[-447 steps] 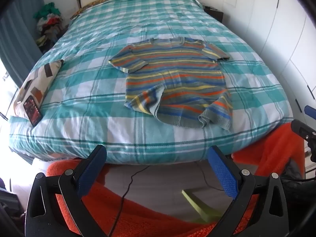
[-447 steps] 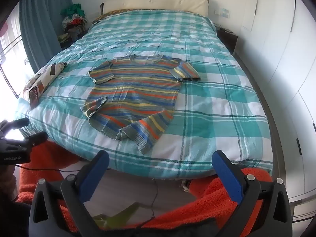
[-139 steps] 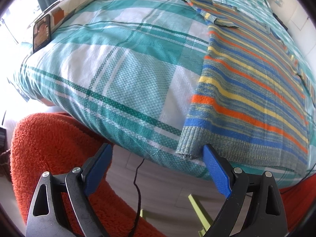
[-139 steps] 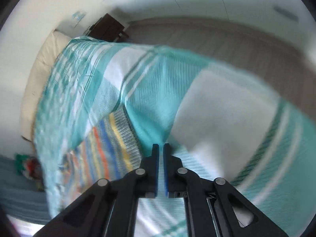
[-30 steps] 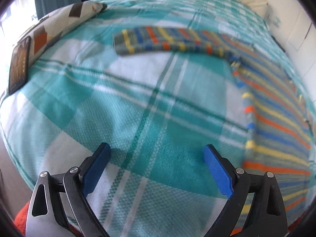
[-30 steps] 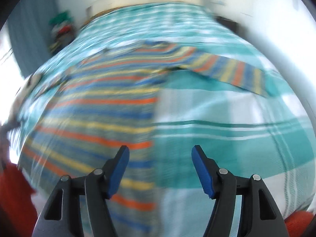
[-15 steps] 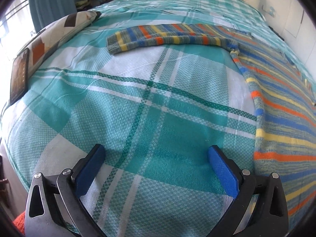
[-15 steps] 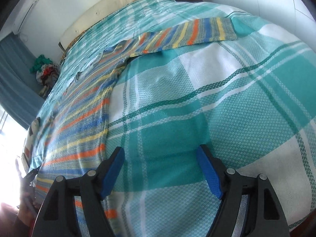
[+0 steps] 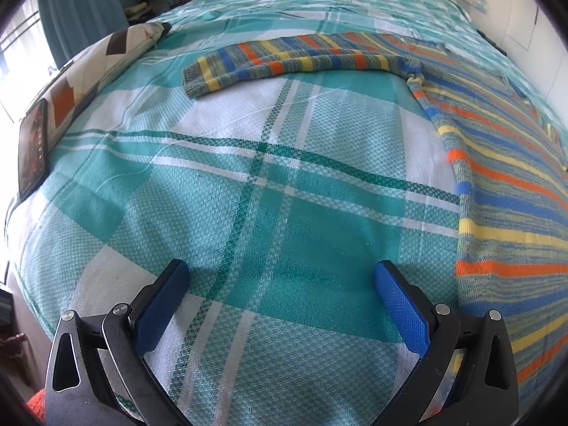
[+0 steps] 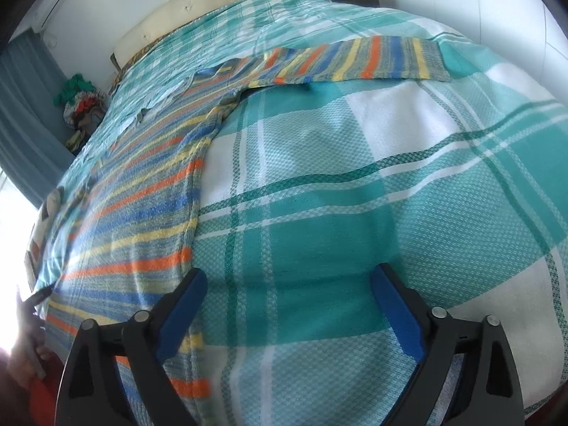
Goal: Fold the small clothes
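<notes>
Sweater now spread flat, sleeves out — bare bedspread beside both edges

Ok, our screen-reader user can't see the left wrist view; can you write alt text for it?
The open left gripper hovers over a teal plaid bedspread, nothing between its blue pads. A striped sweater lies flat to the right, one sleeve stretched out; a patterned pillow sits at left.

Bare checked bedspread lies open ahead of both grippers — nothing on it between the jaws. The striped sweater borders that room on 1 side, its sleeve across the far end. A patterned pillow and phone occupy the bed's edge.
</notes>
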A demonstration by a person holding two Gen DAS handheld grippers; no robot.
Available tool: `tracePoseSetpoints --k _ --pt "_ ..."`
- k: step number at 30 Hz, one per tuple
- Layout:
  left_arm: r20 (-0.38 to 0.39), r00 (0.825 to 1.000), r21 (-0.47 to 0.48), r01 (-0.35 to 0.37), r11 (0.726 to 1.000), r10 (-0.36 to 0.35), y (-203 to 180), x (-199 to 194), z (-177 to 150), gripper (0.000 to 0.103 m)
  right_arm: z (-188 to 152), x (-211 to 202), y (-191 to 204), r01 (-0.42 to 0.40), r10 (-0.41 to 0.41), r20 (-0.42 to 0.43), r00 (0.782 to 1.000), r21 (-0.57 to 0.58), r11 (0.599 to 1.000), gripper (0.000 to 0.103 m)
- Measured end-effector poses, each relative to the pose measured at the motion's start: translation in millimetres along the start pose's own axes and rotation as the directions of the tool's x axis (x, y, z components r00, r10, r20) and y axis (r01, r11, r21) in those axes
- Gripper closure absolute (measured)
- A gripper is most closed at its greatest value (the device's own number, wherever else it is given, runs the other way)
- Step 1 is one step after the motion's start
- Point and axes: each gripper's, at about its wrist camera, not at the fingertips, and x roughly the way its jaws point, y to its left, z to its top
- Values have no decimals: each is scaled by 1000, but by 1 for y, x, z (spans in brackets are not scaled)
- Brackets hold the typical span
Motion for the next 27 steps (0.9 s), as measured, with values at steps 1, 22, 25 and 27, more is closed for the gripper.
tracePoseSetpoints --k 1,22,25,27 --pt "0 1000 1 0 1000 0 0 0 0 0 0 0 0 0 0 0 1000 0 1000 7" --pt "1 1000 5 -18 1000 18 -4 4 1 0 0 1 -1 -21 21 1 1000 30 999 6" --pt "-3 1000 5 -22 1000 22 -5 4 2 0 -1 0 -1 -21 21 0 1000 25 999 6" --pt "-4 1000 6 -23 1000 23 -5 4 2 0 -1 0 0 -17 17 -1 1000 20 1000 5"
